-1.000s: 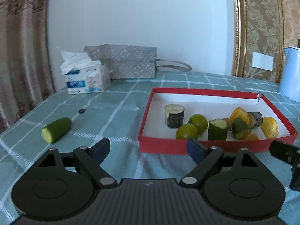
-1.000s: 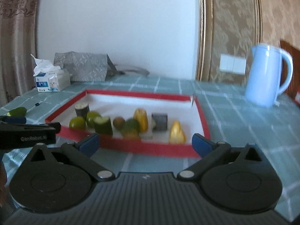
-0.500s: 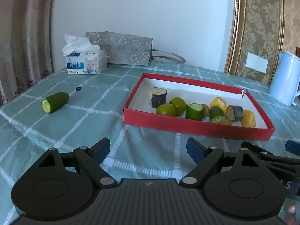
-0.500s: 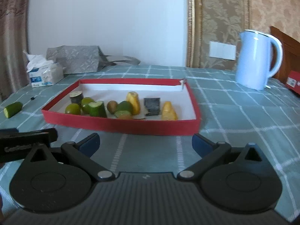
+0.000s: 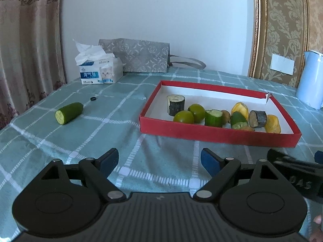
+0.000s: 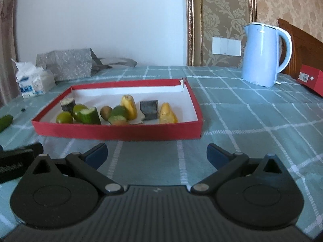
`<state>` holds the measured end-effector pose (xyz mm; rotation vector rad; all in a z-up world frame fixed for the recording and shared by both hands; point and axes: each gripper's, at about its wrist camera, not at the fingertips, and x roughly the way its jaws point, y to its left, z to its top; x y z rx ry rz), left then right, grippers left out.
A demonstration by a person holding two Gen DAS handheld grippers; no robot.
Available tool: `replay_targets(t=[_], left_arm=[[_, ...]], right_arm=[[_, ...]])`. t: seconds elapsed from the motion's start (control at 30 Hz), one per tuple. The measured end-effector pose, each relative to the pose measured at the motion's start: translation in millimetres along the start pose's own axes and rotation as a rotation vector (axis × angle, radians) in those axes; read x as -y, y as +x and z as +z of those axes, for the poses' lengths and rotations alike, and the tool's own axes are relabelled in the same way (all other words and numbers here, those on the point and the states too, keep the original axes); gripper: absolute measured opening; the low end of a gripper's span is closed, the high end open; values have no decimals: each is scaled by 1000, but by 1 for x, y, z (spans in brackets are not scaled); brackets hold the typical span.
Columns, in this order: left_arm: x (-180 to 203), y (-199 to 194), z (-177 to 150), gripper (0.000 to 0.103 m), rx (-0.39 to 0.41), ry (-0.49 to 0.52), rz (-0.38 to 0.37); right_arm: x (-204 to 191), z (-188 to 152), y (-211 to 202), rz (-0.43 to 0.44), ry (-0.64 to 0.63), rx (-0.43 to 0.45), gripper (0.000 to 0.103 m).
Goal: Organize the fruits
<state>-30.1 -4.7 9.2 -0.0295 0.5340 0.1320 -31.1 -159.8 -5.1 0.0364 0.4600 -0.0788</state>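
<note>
A shallow red box (image 5: 218, 135) (image 6: 119, 131) with a white floor sits on the green checked cloth. Inside lie several pieces: two green limes (image 5: 183, 117), cucumber chunks (image 5: 213, 118) (image 6: 89, 116), dark stubs (image 5: 176, 104) (image 6: 149, 109), yellow pieces (image 5: 273, 123) (image 6: 167, 116) and a brown kiwi (image 6: 106, 111). One cucumber half (image 5: 69, 113) (image 6: 5, 122) lies alone on the cloth, left of the box. My left gripper (image 5: 159, 161) hovers open and empty before the box's near left corner. My right gripper (image 6: 157, 154) is open and empty too, short of the box's front wall.
A tissue box (image 5: 101, 71) and a grey patterned bag (image 5: 141, 55) stand at the back left. A pale blue kettle (image 6: 263, 53) stands at the back right, with a red box (image 6: 311, 80) at the right edge. A small black ring (image 5: 93, 99) lies near the lone cucumber.
The left gripper has drawn back from the red box, which now sits farther off and more fully in view. The right view has swung slightly left. Both grippers stay open.
</note>
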Motion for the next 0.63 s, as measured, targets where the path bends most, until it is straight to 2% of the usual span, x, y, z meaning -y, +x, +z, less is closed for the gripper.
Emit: replay_targets(t=[0.63], left_arm=[[10,-5,1,89,72,87,28]], right_arm=[[-8,-1,3,-16,-34,-4,103]])
